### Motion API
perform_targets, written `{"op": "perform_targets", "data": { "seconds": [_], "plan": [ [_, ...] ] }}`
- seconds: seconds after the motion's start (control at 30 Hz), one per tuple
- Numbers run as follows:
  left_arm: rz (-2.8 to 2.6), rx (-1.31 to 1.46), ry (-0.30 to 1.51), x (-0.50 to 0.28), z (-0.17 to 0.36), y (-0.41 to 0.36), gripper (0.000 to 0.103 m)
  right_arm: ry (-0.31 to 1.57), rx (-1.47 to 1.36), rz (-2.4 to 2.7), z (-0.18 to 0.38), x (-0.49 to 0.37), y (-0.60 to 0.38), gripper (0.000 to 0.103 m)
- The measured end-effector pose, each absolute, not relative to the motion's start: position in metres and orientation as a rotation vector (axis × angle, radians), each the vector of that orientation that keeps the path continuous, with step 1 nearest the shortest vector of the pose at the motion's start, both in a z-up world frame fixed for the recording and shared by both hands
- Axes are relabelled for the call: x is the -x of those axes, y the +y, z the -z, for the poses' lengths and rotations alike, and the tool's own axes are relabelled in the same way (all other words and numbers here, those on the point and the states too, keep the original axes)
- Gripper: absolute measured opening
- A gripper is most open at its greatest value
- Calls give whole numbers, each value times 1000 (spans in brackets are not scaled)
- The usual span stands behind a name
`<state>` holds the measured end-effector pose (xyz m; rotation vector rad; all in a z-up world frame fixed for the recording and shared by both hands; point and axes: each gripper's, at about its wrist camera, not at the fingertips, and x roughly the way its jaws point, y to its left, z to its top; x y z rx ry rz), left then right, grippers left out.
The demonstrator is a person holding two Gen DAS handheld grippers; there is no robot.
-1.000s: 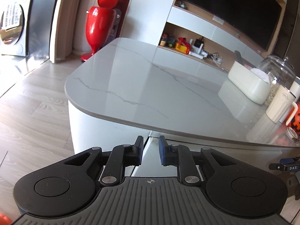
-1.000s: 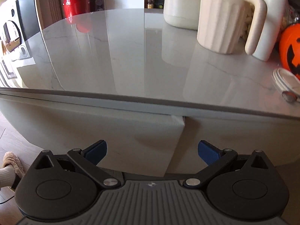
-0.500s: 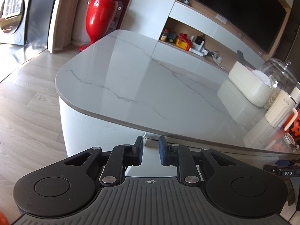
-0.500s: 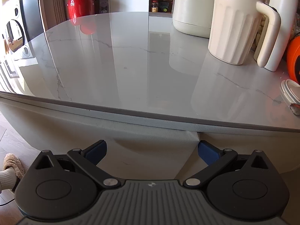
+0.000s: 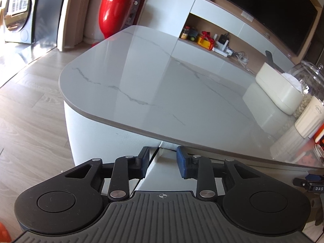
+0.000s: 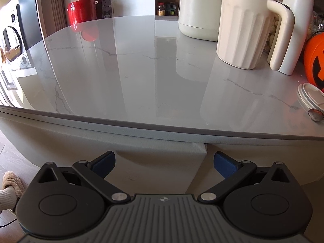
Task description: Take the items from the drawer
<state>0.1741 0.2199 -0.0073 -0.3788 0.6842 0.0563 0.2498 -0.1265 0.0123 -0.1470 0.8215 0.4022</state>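
Note:
Under the grey marble table top (image 5: 162,77) a white drawer front (image 6: 158,162) stands out a little from the table's base, its corner showing at the seam. My left gripper (image 5: 163,162) is low by that seam, its blue pads (image 5: 144,162) a little apart astride the drawer panel's edge (image 5: 160,151). Just before the drawer front, my right gripper (image 6: 165,160) is wide open and holds nothing. A small part of the right gripper (image 5: 311,184) shows at the far right of the left wrist view. The drawer's inside is hidden.
On the table's right side stand a cream mug (image 6: 243,30), a white tumbler (image 6: 297,20), a cream tub (image 6: 198,16), an orange pumpkin (image 6: 316,64) and a glass jar (image 5: 307,81). A red stand (image 5: 113,14) is behind. A person's slippered foot (image 6: 11,182) rests on the floor at left.
The left gripper's jaws have spread a little wider around the drawer edge. Both cameras have shifted slightly, so more of the table top shows. The right gripper stays wide open.

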Motion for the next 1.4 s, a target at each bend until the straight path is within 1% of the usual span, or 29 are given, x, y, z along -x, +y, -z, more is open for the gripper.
{"op": "perform_targets", "data": {
  "seconds": [0.03,0.17,0.23,0.27,0.37,0.43,0.6,0.67,0.83,0.9,1.07,1.13,1.27,1.4],
  "plan": [
    [-59,382,686,-174,7,221,39,820,150,-401,-12,-249,-126,103],
    [-62,405,697,-175,7,224,40,795,184,-417,-12,-246,-121,103],
    [-67,391,700,-175,7,224,45,787,193,-416,-9,-244,-119,103],
    [-71,387,701,-175,7,223,46,786,198,-418,-9,-243,-119,103],
    [-67,401,704,-177,6,224,44,780,187,-423,-9,-241,-121,103],
    [-59,393,700,-177,6,222,40,782,170,-428,-12,-240,-124,103],
    [-21,327,699,-176,4,212,40,783,179,-460,-11,-237,-122,103],
    [-26,295,695,-177,3,209,42,783,177,-460,-11,-236,-122,103],
    [-3,323,708,-181,4,210,40,784,171,-459,-12,-236,-123,103],
    [13,327,718,-182,4,208,46,783,176,-460,-12,-235,-123,103],
    [29,326,717,-184,6,209,49,779,181,-467,-11,-238,-122,103],
    [37,331,714,-184,6,210,52,778,177,-466,-11,-238,-122,103],
    [56,275,710,-182,6,205,52,768,182,-474,-10,-235,-124,103],
    [60,293,712,-181,6,208,52,764,201,-487,-10,-234,-123,103]
  ]
}}
